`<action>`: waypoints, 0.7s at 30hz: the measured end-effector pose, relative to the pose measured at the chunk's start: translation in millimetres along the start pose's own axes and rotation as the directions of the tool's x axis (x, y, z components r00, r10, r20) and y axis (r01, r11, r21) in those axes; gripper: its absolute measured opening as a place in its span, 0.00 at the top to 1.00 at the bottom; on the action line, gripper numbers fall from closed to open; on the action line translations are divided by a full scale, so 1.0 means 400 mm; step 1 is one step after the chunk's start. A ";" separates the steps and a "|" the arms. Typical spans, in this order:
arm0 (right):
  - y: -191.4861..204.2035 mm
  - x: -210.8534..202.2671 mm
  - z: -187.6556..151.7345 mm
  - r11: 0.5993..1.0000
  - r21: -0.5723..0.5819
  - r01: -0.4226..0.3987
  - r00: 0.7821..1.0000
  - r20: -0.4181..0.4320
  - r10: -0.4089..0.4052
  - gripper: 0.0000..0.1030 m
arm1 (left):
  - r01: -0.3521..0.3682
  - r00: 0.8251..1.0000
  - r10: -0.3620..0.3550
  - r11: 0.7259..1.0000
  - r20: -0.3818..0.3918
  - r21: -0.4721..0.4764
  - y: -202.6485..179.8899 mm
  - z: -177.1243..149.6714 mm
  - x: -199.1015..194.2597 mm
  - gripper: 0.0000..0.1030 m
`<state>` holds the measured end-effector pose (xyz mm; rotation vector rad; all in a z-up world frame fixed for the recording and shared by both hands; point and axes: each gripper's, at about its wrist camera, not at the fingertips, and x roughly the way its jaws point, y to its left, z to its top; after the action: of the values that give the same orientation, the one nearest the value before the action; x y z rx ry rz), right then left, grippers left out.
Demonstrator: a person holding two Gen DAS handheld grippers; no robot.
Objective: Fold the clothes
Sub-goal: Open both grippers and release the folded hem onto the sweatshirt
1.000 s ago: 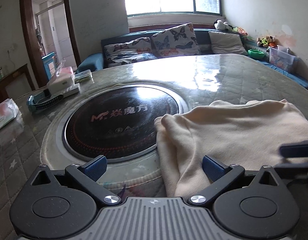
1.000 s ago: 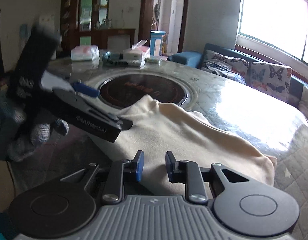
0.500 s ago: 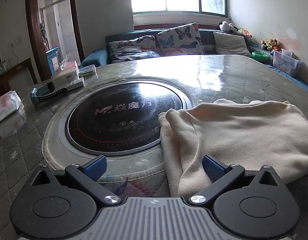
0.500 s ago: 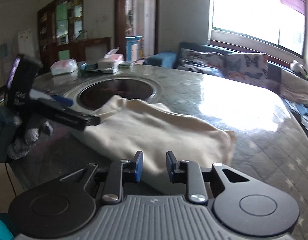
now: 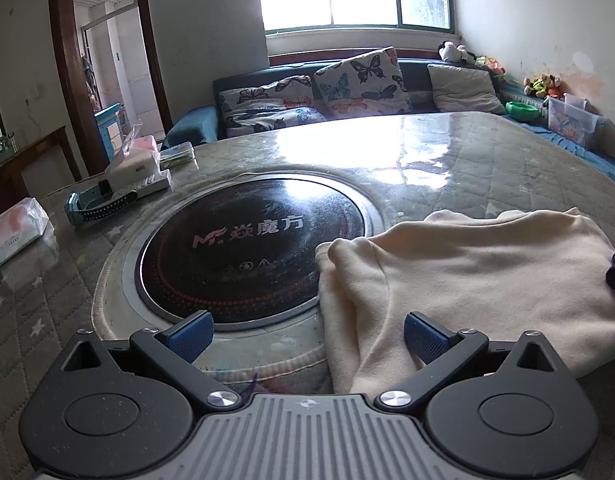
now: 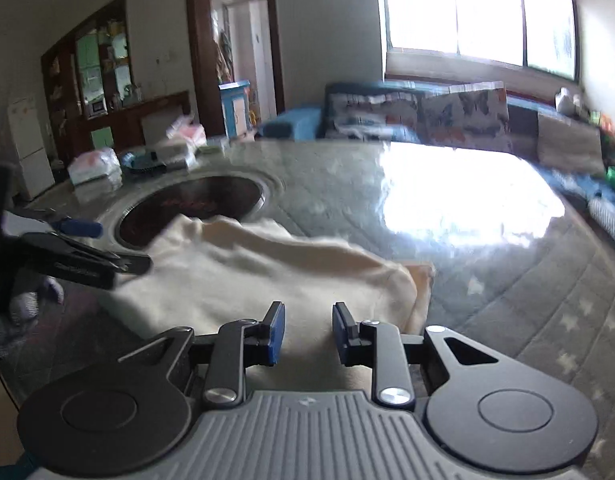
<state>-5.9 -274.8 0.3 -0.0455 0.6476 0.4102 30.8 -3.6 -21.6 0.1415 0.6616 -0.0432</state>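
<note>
Cloth (image 5: 467, 280), cream and part-folded, is lying on the table (image 5: 487, 160) overlapping the hob (image 5: 243, 248), both grippers empty, left (image 5: 305, 334) gaping wide, right (image 6: 305, 332) partly open, risking a one-layer pinch undoing the fold, the far clear bin (image 5: 571, 120) holding things I cannot make out

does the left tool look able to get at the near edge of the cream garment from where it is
Probably yes: the left tool is open, the cream garment has a fold lying between its fingers, and nothing blocks the way.
</note>
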 end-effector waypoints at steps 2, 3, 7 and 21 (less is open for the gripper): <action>-0.015 0.019 -0.010 1.000 0.023 0.016 0.999 -0.030 -0.015 0.75 | -0.001 1.000 0.001 1.000 -0.002 -0.001 0.007 0.000 0.000 0.00; -0.021 0.018 -0.011 0.999 0.036 0.006 1.000 -0.026 -0.005 0.75 | -0.002 1.000 0.002 1.000 -0.002 -0.003 0.010 0.001 0.000 0.00; -0.029 0.004 0.016 1.000 0.021 0.020 1.000 0.006 -0.021 0.75 | -0.003 1.000 0.003 1.000 0.003 -0.009 0.013 0.013 0.006 0.00; -0.089 0.119 0.063 0.996 0.034 0.078 0.996 -0.038 -0.077 0.75 | -0.025 0.999 0.022 0.998 -0.046 -0.060 0.047 0.022 0.067 0.00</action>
<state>56.8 -286.1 -10.9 -0.0441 0.6872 0.3231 58.8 13.7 -28.9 0.0924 0.7054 0.0027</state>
